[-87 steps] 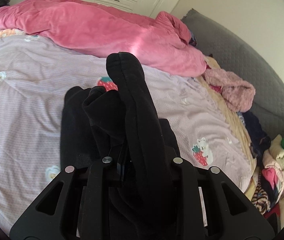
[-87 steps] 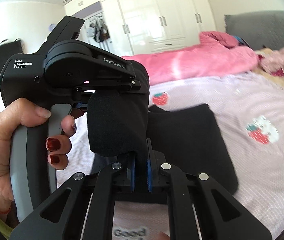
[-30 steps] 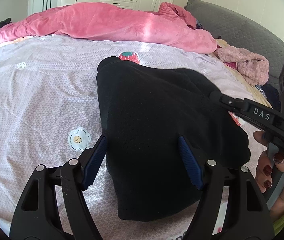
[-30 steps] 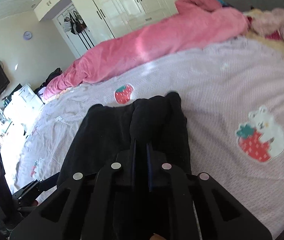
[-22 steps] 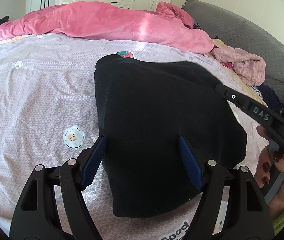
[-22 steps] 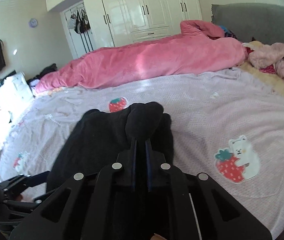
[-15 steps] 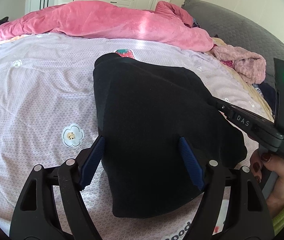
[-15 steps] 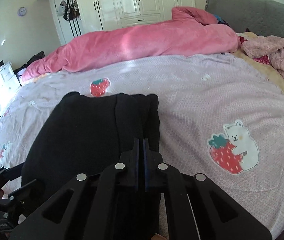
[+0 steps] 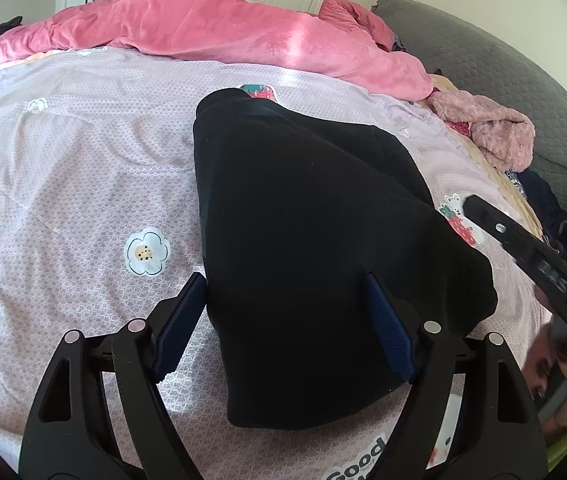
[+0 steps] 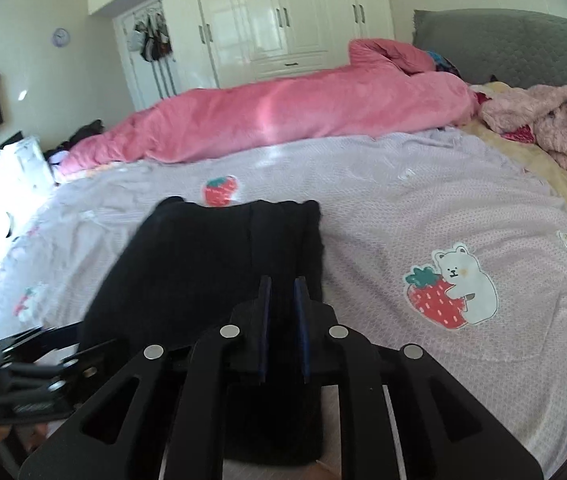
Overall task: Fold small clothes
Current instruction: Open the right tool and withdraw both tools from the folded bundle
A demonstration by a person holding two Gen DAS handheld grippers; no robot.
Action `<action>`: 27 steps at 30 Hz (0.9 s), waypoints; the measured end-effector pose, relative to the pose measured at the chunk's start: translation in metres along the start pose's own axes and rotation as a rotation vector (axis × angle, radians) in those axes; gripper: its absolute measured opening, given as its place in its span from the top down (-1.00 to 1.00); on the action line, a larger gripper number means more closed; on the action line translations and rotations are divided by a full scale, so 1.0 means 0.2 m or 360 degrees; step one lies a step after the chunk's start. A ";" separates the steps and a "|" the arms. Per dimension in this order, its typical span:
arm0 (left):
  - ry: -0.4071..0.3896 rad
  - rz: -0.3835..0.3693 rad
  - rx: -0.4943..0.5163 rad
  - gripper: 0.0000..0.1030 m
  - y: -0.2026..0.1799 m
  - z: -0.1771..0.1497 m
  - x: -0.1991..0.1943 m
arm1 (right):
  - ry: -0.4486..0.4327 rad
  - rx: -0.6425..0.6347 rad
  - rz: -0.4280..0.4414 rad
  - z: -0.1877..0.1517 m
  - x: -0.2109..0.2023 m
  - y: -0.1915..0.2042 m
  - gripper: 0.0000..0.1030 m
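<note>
From the left wrist I am looking down at the garment (image 9: 315,248), a black, matte, fleecy piece folded into a thick rounded slab, lying flat on the bed sheet (image 9: 63,184). The sheet is lilac with a fine lattice print, a flower and strawberry motifs. My left claw (image 9: 285,300) is standing wide and its jaws are opening, ribbed blue pads straddling the garment's near end without pressing it. A plush pink duvet (image 9: 243,36) is lying bunched across the far side of the bed, and the right claw's black body is showing, blurred, at the right edge.

From the right wrist, my right claw (image 10: 282,292) is nearly together and its jaws are opening; the garment's (image 10: 211,264) right folded edge is lying between and beneath the pads, and I cannot tell whether they are pinching it. A fuzzy pink blanket (image 10: 543,120) is lying crumpled by the grey quilted headboard (image 10: 503,40).
</note>
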State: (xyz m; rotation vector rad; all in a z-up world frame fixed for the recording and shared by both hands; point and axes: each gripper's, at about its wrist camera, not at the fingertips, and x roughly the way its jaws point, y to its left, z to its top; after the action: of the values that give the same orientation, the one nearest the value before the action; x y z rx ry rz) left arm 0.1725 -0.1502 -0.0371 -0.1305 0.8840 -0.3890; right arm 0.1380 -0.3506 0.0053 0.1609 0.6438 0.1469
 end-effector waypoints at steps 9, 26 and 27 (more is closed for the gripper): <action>0.0015 0.0009 0.0017 -0.40 -0.01 -0.03 -0.04 | 0.0222 0.0100 -0.0037 -0.14 0.07 -0.05 0.61; -0.0102 0.0081 0.0052 -0.82 0.01 -0.10 -0.33 | -0.0105 -0.0046 -0.0094 -0.19 -0.45 0.14 -0.86; -0.0110 0.0093 0.0059 -0.82 0.00 -0.11 -0.35 | -0.0119 -0.0063 -0.0096 -0.19 -0.47 0.15 -0.87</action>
State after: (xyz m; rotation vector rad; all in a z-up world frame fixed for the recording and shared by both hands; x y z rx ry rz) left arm 0.1150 -0.1218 -0.0008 -0.0833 0.8102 -0.3445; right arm 0.0372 -0.3342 0.0360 0.1079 0.5703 0.0952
